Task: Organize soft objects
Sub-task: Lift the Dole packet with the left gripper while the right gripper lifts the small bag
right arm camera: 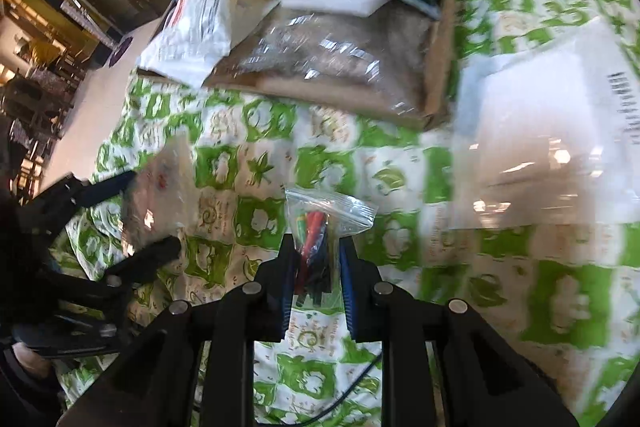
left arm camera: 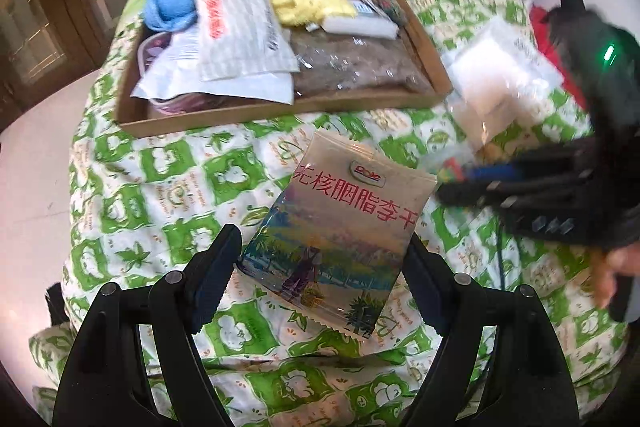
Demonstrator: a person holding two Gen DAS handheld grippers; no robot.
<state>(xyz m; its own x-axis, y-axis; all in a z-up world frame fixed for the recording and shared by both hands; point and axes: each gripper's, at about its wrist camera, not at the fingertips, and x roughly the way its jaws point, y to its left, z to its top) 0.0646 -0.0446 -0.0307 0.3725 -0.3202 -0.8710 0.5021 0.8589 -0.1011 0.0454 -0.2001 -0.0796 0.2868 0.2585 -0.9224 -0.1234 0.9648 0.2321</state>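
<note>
On the green-patterned quilt [left arm camera: 168,163], just before the near edge of the cardboard tray [left arm camera: 280,107], the left gripper [left arm camera: 320,275] pinches a snack packet [left arm camera: 340,227] between widely spread jaws, while the right gripper [right arm camera: 316,267] clamps a small zip bag [right arm camera: 320,227].

Right gripper [left arm camera: 452,187] motion-blurred in left view, box [right arm camera: 440,39] contents smeared in right view, zip bag [right arm camera: 320,223] bits too small to ID.
</note>
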